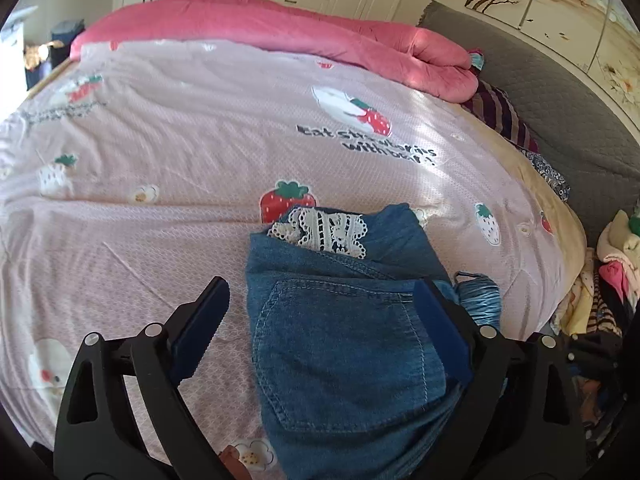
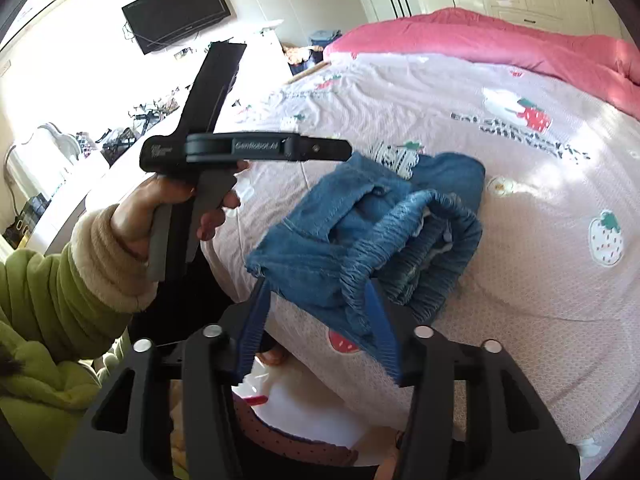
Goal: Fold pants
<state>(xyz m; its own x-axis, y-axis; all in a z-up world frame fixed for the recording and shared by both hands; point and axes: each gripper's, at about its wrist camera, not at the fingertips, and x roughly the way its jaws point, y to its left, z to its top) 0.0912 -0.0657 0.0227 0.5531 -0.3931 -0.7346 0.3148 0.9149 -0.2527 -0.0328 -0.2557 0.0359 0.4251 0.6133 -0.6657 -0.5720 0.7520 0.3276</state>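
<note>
Small blue denim pants point(image 1: 344, 344) with white lace trim point(image 1: 324, 228) lie folded in a bundle on the pink strawberry bedsheet point(image 1: 160, 152). My left gripper point(image 1: 320, 300) is open, its fingers spread on either side of the back pocket. In the right wrist view the pants point(image 2: 376, 224) lie just ahead with the elastic waistband point(image 2: 432, 248) facing me. My right gripper point(image 2: 320, 304) is open, with the near edge of the denim between its blue pads. The left gripper body point(image 2: 240, 148), held in a hand, hovers above the pants' left side.
A rolled pink quilt point(image 1: 280, 28) lies along the far side of the bed. A grey headboard point(image 1: 560, 112) and a pile of clothes point(image 1: 612, 272) are at the right. A TV point(image 2: 176, 12) and a cluttered counter point(image 2: 120, 132) stand at the left.
</note>
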